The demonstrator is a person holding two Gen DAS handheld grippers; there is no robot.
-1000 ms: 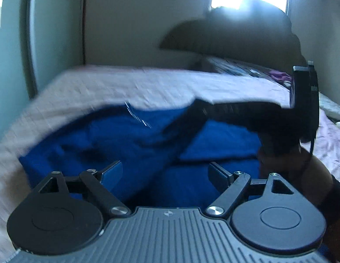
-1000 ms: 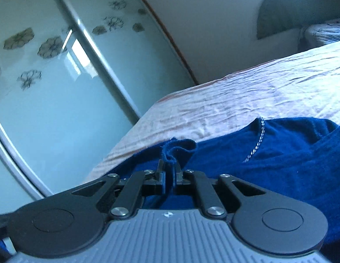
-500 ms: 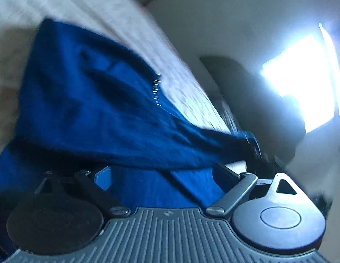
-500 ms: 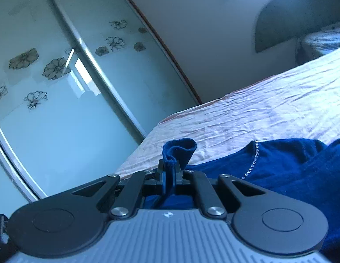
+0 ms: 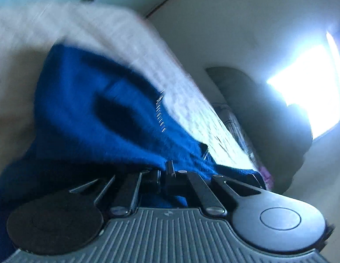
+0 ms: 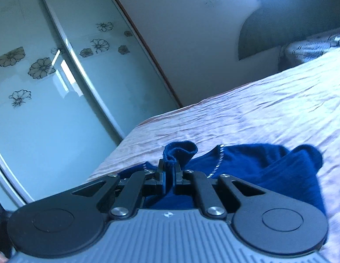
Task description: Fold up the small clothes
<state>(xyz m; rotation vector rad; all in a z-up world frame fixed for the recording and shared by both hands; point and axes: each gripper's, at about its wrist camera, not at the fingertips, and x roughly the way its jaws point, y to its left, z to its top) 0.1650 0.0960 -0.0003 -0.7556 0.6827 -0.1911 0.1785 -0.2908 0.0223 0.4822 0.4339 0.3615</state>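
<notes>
A bedroom with pale walls: a bed covered by a creased, pinkish-white bedspread takes up the right wrist view, and behind its far edge stand frosted-glass sliding wardrobe doors printed with flower outlines. A dark rounded headboard rises at the bed's far right end, with a patterned pillow below it. In the left wrist view, which is tilted and blurred, a bright window glares at the right, with the same dark rounded shape in front of it.

A deep blue garment lies on the bedspread near the bed's near edge, bunched into soft folds, with a thin line of small silvery studs running along one seam. No container shows in either view; the garment rests straight on the bedspread.

The right gripper has its two fingers drawn together on a fold of the blue cloth, and a small curled loop of the hem stands up just above the fingertips. The left gripper is likewise pinched on the garment: its fingers meet with blue fabric caught between them, and the cloth stretches up and away from them across the left wrist view, lifted off the bedspread there. The stud line shows there too, near the garment's upper edge.
</notes>
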